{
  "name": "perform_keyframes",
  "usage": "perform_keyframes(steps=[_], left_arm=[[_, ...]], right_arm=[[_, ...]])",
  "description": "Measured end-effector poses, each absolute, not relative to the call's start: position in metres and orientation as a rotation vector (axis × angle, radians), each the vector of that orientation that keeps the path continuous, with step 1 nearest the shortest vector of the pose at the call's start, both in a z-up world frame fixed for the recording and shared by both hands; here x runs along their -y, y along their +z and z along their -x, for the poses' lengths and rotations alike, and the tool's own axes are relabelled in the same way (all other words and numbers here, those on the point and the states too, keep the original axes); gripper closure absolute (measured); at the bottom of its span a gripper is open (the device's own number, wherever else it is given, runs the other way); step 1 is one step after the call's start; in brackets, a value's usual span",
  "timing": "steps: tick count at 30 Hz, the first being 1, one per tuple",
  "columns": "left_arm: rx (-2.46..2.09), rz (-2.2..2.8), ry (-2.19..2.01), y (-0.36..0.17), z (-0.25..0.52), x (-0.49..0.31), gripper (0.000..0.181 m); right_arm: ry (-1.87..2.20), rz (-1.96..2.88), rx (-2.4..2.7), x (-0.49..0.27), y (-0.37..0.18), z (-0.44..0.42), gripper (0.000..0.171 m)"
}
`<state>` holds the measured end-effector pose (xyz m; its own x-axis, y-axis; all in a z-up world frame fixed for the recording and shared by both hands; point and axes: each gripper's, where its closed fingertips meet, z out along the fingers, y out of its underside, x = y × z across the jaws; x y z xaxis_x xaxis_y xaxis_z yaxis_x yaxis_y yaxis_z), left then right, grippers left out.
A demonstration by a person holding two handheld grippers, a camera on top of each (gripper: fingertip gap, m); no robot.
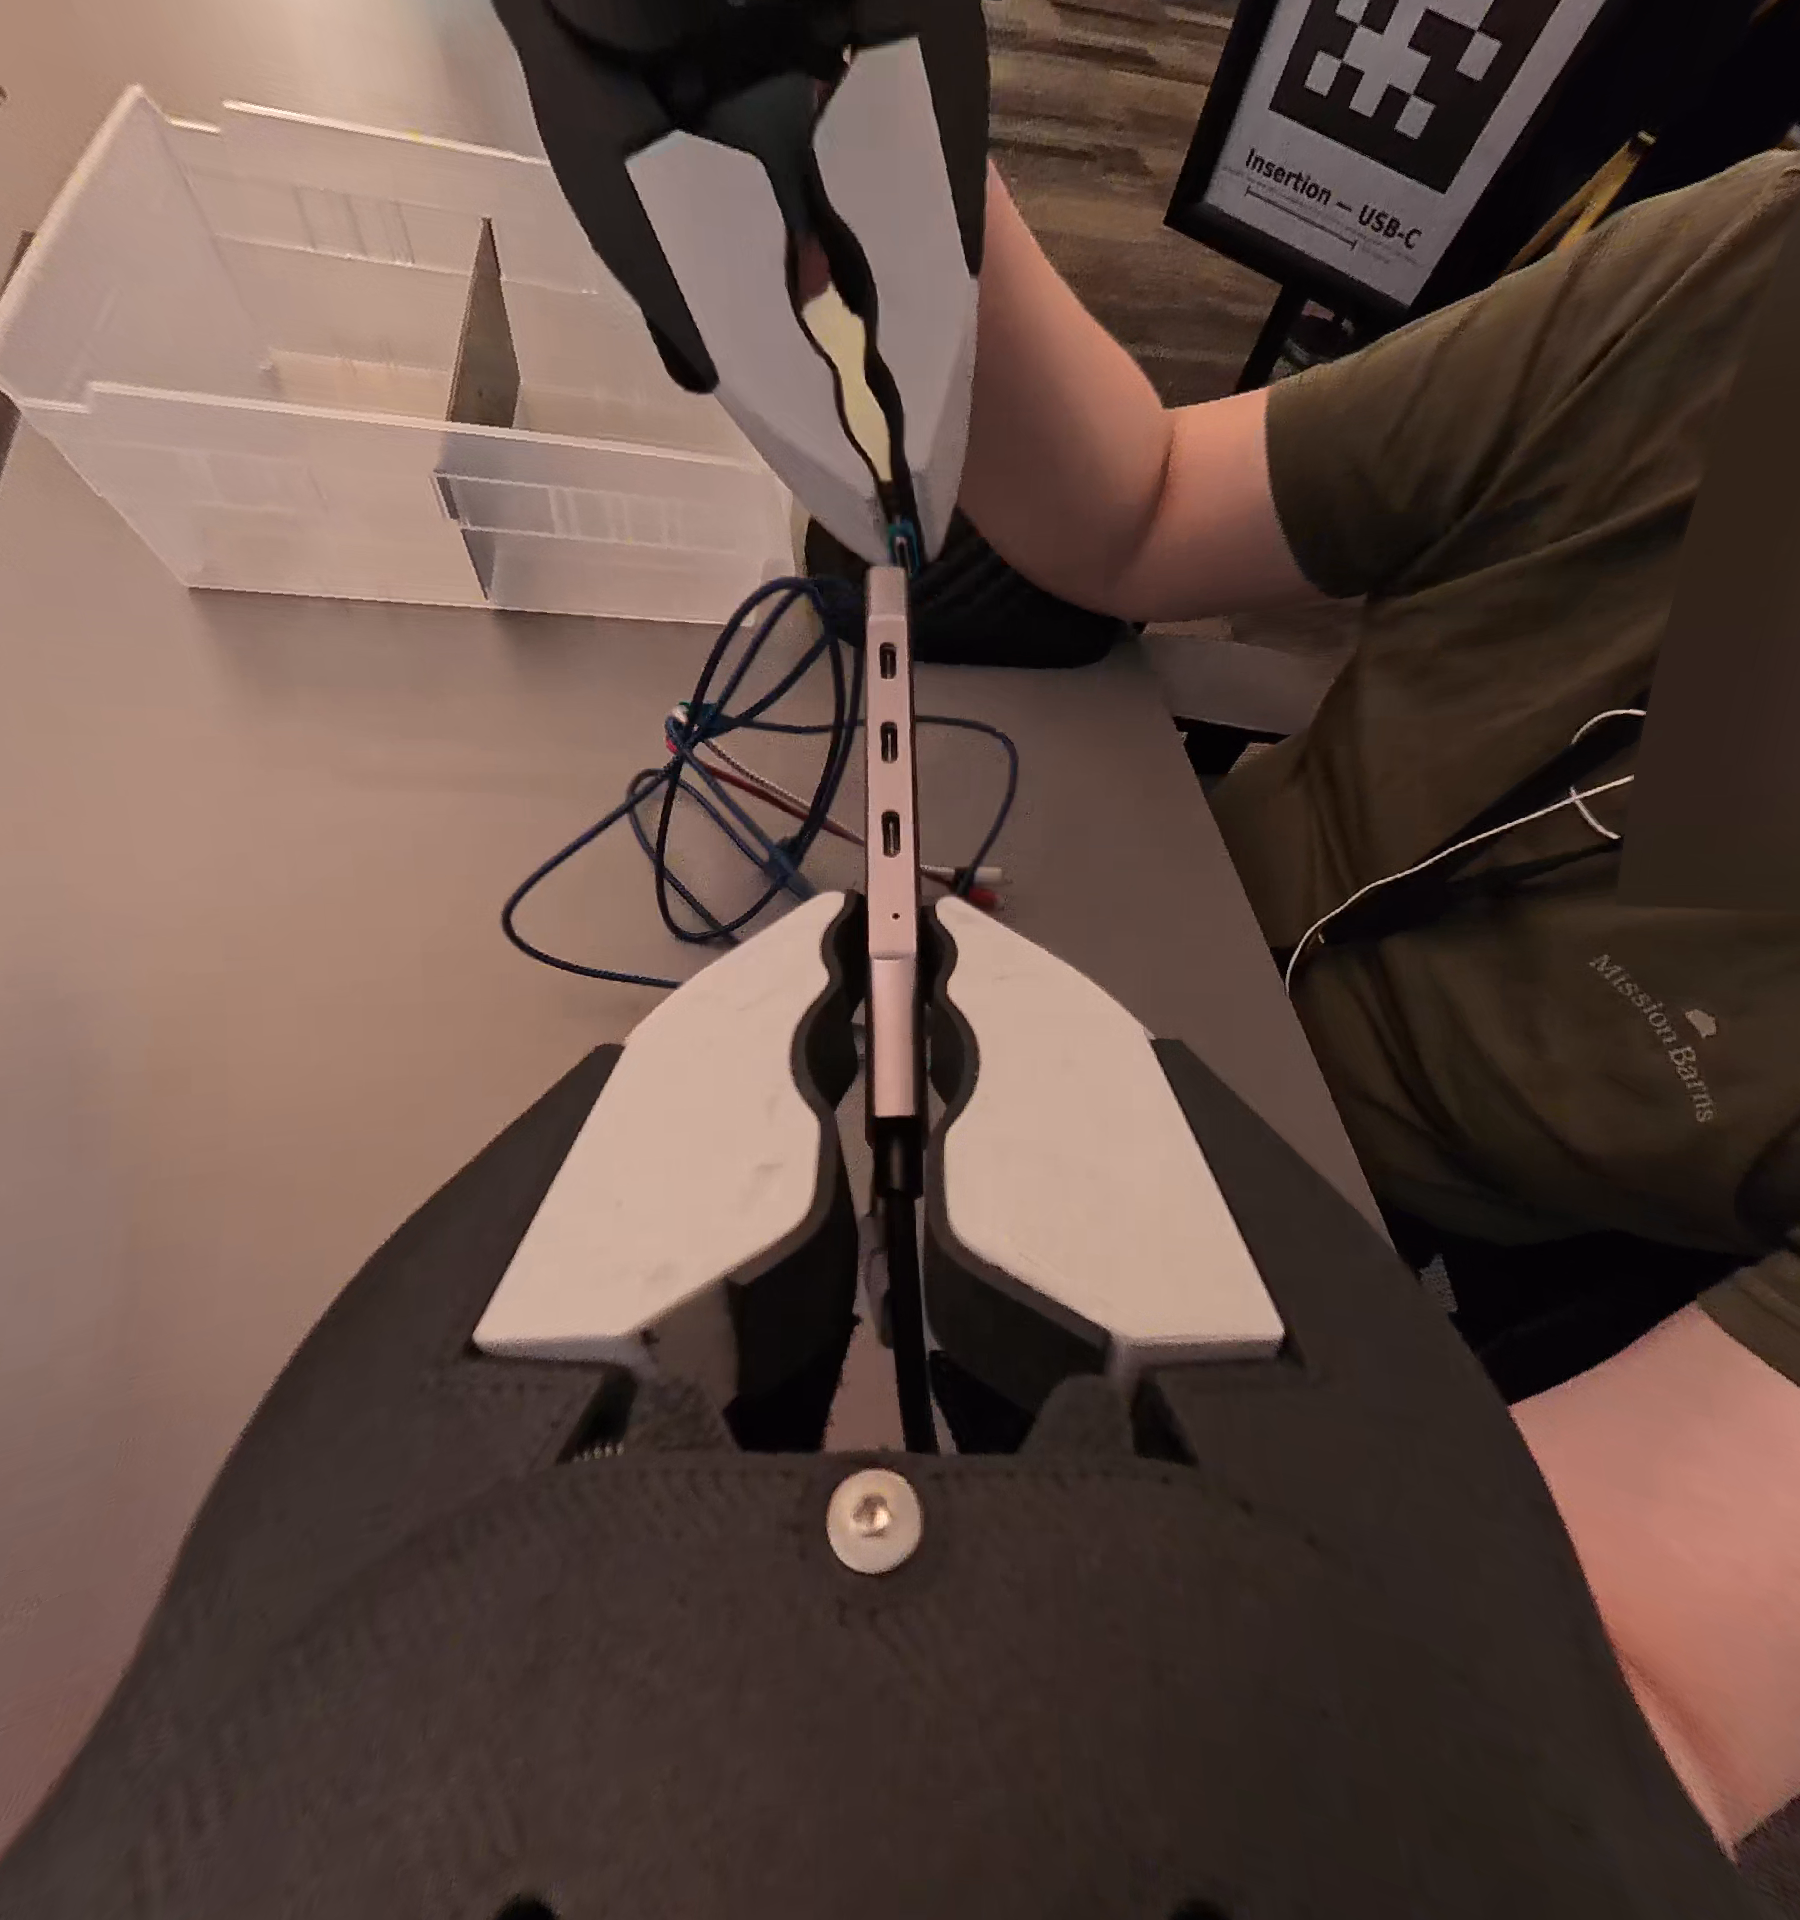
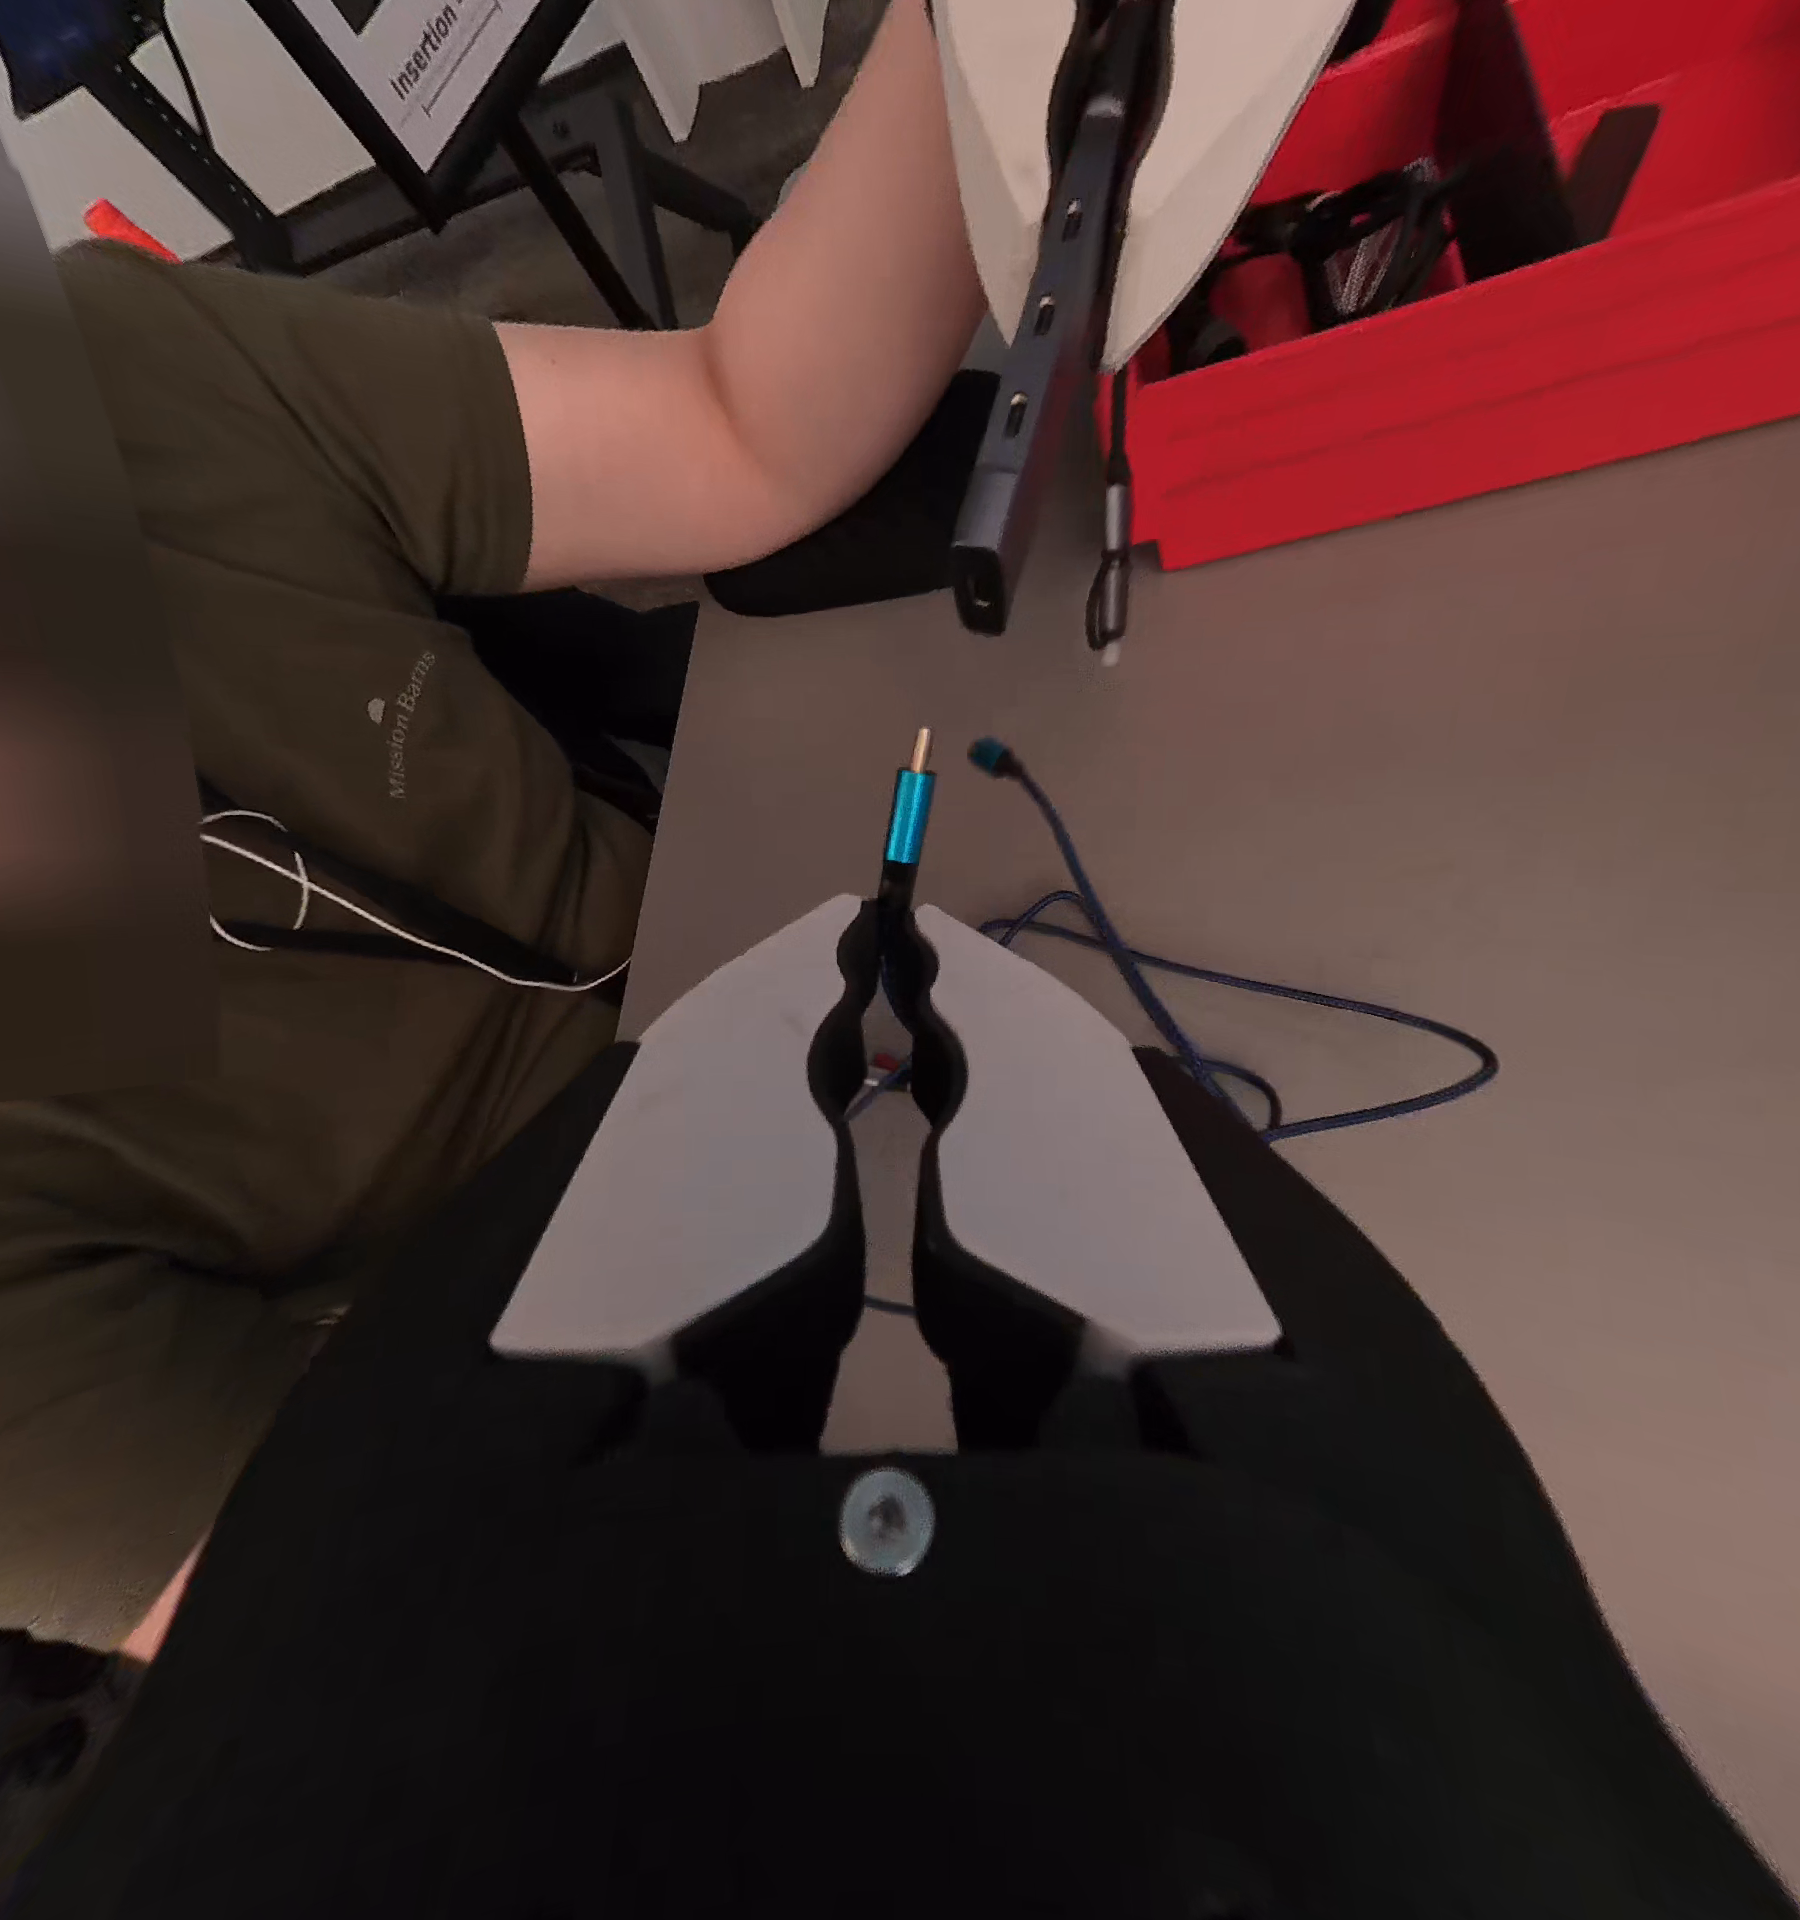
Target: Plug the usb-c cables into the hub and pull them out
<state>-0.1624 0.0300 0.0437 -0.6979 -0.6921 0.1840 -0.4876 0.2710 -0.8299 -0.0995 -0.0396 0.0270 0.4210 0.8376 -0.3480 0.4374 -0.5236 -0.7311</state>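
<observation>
- Left wrist view: the left gripper point(image 1: 891, 925) fingers clamp the slim silver aluminium hub point(image 1: 891, 790) above the grey worktop point(image 1: 252, 883), three side ports empty
- The right gripper point(image 2: 888, 914) fingers pinch the blue-sleeved usb-c plug point(image 2: 908, 821), just short of the hub's end; insertion seems still ahead

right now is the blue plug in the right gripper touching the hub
Apart. The right wrist view shows bare table between the blue plug and the hub, which the left gripper holds.
</observation>
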Motion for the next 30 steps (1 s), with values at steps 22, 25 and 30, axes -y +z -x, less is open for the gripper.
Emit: perform_keyframes(steps=[22, 25, 30], left_arm=[[-2.512, 1.301, -1.244, 0.007, 0.156, -0.014, 0.173], [-2.523, 1.303, -1.241, 0.005, 0.156, -0.013, 0.173], [-2.526, 1.319, -1.240, 0.004, 0.156, -0.014, 0.173]], right_arm=[[0.795, 2.344, 1.139, 0.040, -0.010, 0.097, 0.167], [0.793, 2.360, 1.147, 0.040, -0.013, 0.097, 0.167], [0.801, 2.359, 1.152, 0.039, -0.014, 0.098, 0.167]])
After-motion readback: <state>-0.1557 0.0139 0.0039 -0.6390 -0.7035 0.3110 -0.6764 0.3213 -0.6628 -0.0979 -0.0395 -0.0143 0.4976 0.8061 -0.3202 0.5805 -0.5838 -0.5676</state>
